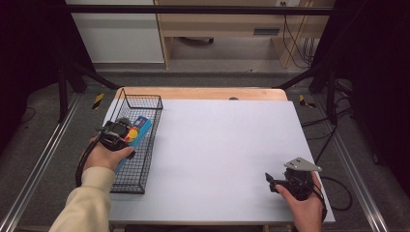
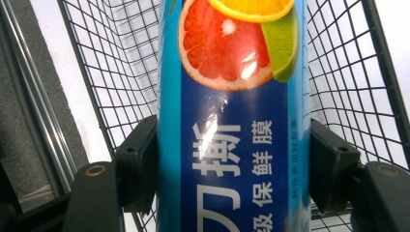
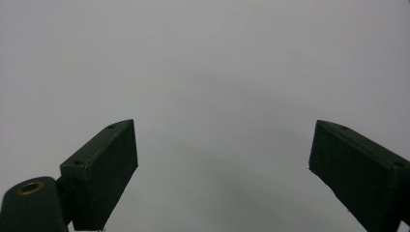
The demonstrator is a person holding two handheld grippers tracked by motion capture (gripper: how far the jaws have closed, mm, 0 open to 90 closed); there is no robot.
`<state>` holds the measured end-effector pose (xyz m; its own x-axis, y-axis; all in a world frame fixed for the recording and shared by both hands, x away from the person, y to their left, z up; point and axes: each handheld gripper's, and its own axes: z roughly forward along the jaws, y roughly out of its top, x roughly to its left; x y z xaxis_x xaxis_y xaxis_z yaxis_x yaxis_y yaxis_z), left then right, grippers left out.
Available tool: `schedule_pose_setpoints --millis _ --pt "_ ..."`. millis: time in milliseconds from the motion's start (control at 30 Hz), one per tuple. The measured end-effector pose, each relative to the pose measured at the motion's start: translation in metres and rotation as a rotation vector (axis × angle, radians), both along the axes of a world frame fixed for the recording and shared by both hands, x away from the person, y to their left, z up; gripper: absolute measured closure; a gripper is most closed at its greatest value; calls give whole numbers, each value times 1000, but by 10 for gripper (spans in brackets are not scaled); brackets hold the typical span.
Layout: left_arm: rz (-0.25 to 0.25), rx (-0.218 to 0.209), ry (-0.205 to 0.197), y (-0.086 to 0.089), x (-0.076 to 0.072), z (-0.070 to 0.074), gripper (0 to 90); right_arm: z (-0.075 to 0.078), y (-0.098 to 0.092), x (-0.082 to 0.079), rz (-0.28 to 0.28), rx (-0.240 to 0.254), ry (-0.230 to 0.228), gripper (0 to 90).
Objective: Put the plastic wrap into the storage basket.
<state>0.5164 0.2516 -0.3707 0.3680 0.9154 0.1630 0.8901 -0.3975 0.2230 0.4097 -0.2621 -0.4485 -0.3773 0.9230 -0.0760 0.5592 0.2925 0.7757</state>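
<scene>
A long blue box of cling film (image 2: 234, 121) with citrus slices printed on it lies in the black wire basket (image 1: 145, 159) at the table's left edge. My left gripper (image 2: 232, 164) is shut on this blue box (image 1: 141, 128), one pad pressed against each long side, down inside the basket (image 2: 353, 72). In the high view the left gripper (image 1: 118, 134) sits over the basket's middle, hiding part of the box. My right gripper (image 1: 271, 182) rests near the table's front right corner. Its jaws stand wide open over bare white surface, as the right gripper (image 3: 222, 169) view confirms.
The white tabletop (image 1: 227, 154) stretches between the basket and the right hand. A strip of wood (image 1: 208, 93) runs along the far edge. Metal rails (image 1: 43, 159) flank the table on the grey floor, and cables (image 1: 338, 193) trail at the right.
</scene>
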Motion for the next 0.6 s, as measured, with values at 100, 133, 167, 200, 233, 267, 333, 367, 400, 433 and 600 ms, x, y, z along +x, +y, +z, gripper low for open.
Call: schedule_pose_setpoints --millis 100,133,167,200,233,267,333,367,400,433,600 --pt "2 4 6 -1 1 -2 322 0 0 0 -2 2 0 103" --pt "-1 8 7 -1 1 -2 322 0 1 0 -2 2 1 103" --pt "-3 11 9 -1 2 -3 322 0 1 0 -2 3 2 103" --pt "-4 16 9 -2 2 -4 322 0 0 0 -2 2 0 103" --pt "-5 18 15 -2 3 -4 321 0 0 0 -1 0 -1 103" --pt "-4 19 16 -3 3 -5 321 0 0 0 -1 0 -1 103" --pt "-5 24 18 -3 4 -6 322 0 0 0 0 0 -1 103" --pt "-4 23 17 -2 4 -7 322 0 0 0 -2 2 1 103" --pt "-2 22 19 -2 4 -7 321 0 1 0 -2 3 1 103" --pt "-1 22 18 -2 4 -7 322 0 0 0 -1 2 0 103" --pt "-2 28 22 -2 5 -9 321 0 1 0 -1 1 0 103"
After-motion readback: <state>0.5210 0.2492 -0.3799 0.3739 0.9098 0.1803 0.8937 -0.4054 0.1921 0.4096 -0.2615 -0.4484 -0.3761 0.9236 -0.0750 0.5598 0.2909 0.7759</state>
